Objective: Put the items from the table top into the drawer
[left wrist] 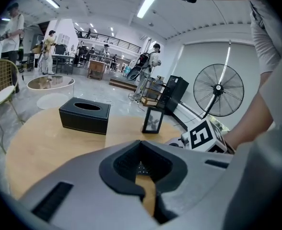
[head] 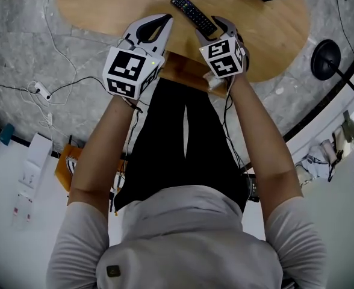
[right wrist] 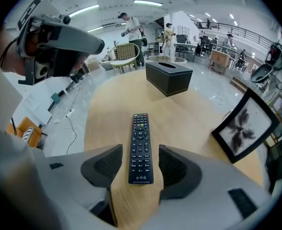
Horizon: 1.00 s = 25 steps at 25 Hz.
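Right tool apart astride remote | tissue box only in gripper views

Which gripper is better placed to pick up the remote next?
Right. The right gripper is open, its jaws either side of the remote's near end. The left gripper is shut, with nothing between its jaws.

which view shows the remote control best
The right gripper view: the remote control lies full length on the wooden table, buttons distinct, between the jaws of the open right claw. The head view shows it small, its near end at that claw. The left gripper view does not clearly show it.
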Each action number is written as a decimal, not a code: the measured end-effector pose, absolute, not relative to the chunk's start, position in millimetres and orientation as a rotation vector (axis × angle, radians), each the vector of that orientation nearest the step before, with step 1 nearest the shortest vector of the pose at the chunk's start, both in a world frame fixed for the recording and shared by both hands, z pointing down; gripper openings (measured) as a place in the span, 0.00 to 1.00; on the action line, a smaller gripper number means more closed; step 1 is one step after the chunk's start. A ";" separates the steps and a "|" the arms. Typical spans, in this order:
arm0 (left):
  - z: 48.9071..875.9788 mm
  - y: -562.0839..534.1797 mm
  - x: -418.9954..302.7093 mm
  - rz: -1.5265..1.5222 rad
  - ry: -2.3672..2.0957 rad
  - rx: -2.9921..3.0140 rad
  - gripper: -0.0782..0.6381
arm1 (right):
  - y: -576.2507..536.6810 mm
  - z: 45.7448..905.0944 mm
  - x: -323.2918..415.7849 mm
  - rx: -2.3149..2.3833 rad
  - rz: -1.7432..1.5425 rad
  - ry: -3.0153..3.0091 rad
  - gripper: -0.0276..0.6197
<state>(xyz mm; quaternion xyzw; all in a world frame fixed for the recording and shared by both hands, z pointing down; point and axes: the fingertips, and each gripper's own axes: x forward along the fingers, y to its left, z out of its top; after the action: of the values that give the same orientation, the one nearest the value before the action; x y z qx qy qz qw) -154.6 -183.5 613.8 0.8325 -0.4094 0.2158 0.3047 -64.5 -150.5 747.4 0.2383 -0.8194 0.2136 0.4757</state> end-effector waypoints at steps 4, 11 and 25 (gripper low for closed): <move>629.8 -180.6 -154.7 0.588 -1.066 2.196 0.12 | -151.5 767.9 -64.8 0.564 0.535 -1.983 0.43; 645.3 -174.9 -156.8 0.587 -1.058 2.162 0.12 | -145.4 790.3 -64.6 0.513 0.520 -1.957 0.44; 650.6 -172.5 -151.7 0.581 -1.040 2.159 0.12 | -143.3 806.3 -67.2 0.495 0.403 -1.927 0.41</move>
<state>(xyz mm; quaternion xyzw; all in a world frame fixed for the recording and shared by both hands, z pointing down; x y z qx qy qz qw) -151.7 -172.5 650.6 0.8259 -0.3980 0.2224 0.3316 -67.2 -143.3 806.3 0.2072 -0.8063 0.1687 0.5277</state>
